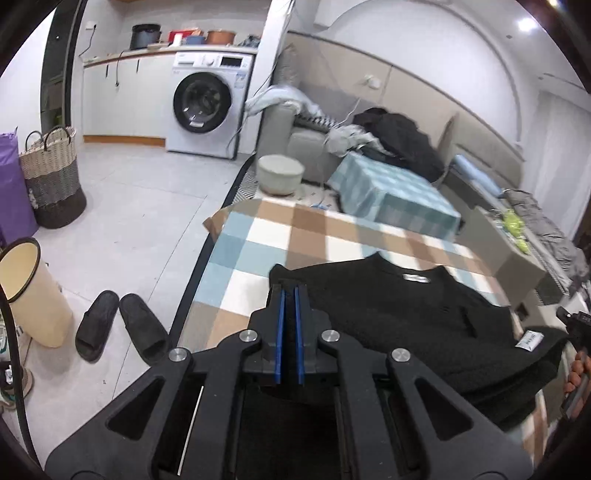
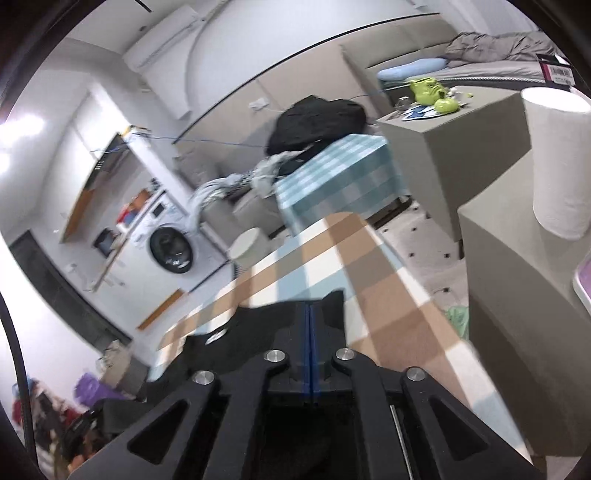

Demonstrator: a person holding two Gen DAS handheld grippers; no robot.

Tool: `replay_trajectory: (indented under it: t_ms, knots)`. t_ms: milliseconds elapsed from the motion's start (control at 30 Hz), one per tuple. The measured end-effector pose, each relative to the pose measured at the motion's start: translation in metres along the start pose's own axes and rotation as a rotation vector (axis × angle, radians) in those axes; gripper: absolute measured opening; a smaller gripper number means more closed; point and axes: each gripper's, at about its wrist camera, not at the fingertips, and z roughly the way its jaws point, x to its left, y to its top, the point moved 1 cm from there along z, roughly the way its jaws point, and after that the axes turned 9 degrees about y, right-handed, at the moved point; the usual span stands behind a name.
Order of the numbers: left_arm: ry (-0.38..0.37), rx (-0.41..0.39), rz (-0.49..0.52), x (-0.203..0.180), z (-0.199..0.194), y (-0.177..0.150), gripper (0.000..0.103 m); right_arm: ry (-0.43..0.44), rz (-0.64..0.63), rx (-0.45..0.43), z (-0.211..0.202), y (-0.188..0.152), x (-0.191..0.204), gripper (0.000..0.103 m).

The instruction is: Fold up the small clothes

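A lived-in home: one open room joining a laundry corner and a living area. A white washer (image 1: 205, 107) sits under a worktop beside white cabinets (image 1: 122, 99), with pots (image 1: 146, 36) on top. A woven basket (image 1: 51, 173) and a cream bin (image 1: 33, 295) stand on the pale tile floor (image 1: 129, 206), near a pair of black slippers (image 1: 122, 325). A grey sofa (image 1: 295, 133) carries heaped clothes (image 1: 399, 136). A checked cloth (image 1: 295, 236) covers the counter. An air conditioner (image 2: 162, 40) hangs on the wall.
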Motion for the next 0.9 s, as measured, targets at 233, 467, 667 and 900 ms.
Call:
replay_trajectory:
  t_ms: [233,467,667,900]
  knots:
    - [0.062,0.171,-0.025,0.005,0.061,-0.022,0.026,-0.074,-0.031,0.151,0.052,-0.009,-0.006,0.02]
    - [0.023,0.225,0.007,0.012,0.034,-0.066,0.064,-0.033,-0.09,0.266,0.022,-0.046,-0.008,0.055]
    - [0.018,0.304,0.091,-0.003,0.026,-0.118,0.064,-0.011,-0.086,0.348,0.004,-0.083,-0.024,0.065]
    - [0.044,0.267,0.192,-0.027,0.016,-0.146,0.061,-0.002,-0.187,0.418,-0.012,-0.117,-0.014,0.065]
